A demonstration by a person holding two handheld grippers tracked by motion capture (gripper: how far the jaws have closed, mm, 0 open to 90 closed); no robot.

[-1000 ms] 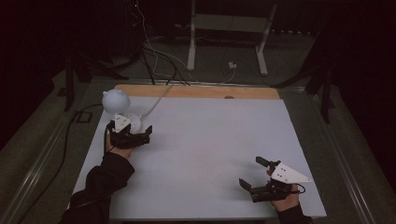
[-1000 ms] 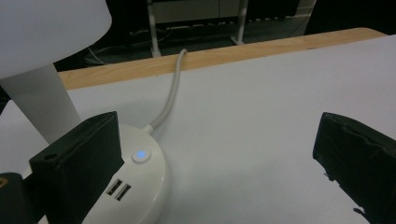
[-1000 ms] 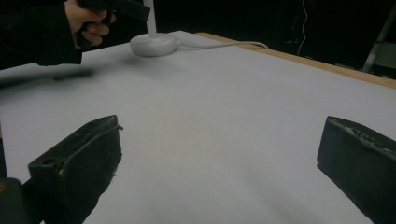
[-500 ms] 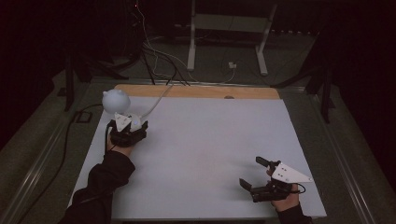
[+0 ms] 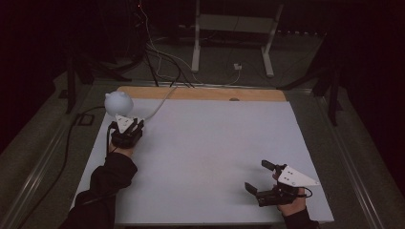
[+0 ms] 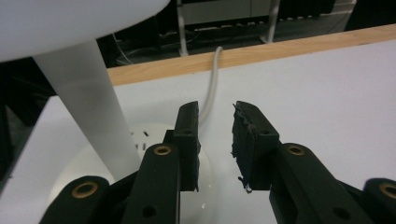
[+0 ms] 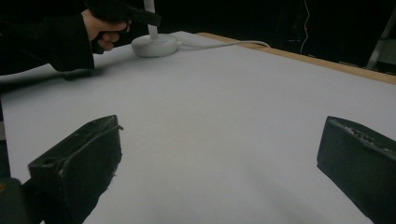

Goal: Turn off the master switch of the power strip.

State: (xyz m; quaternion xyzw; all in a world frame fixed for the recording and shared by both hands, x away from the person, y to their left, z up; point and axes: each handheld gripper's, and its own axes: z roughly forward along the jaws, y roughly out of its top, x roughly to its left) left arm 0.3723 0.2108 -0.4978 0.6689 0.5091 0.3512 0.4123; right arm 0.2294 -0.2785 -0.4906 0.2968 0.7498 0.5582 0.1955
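The jaws of the left gripper [image 6: 215, 140] have just been closing, and only a small gap is left between them. Nothing is held by them; the two pads are seen apart, with bare lamp base and table behind the gap. The gripper is held low over the round base of the white lamp [image 6: 88, 121]. The lamp's slim stem is seen just beside the left jaw, not touched by it, and the wide shade is seen above. A white cord [image 6: 211, 84] is led away from the base toward the wooden edge [image 6: 261, 51] at the far side of the table.

In the high view, the left gripper [image 5: 125, 130] is found at the far left corner of the white table [image 5: 215, 143], right by the lamp [image 5: 118, 102], whose round shade is seen just behind it.

The jaws of the right gripper [image 7: 219, 158] are spread wide, and nothing is held between them. Only plain table is seen in the gap. In the high view, this gripper [image 5: 263, 177] is kept near the front right corner, well apart from the lamp.
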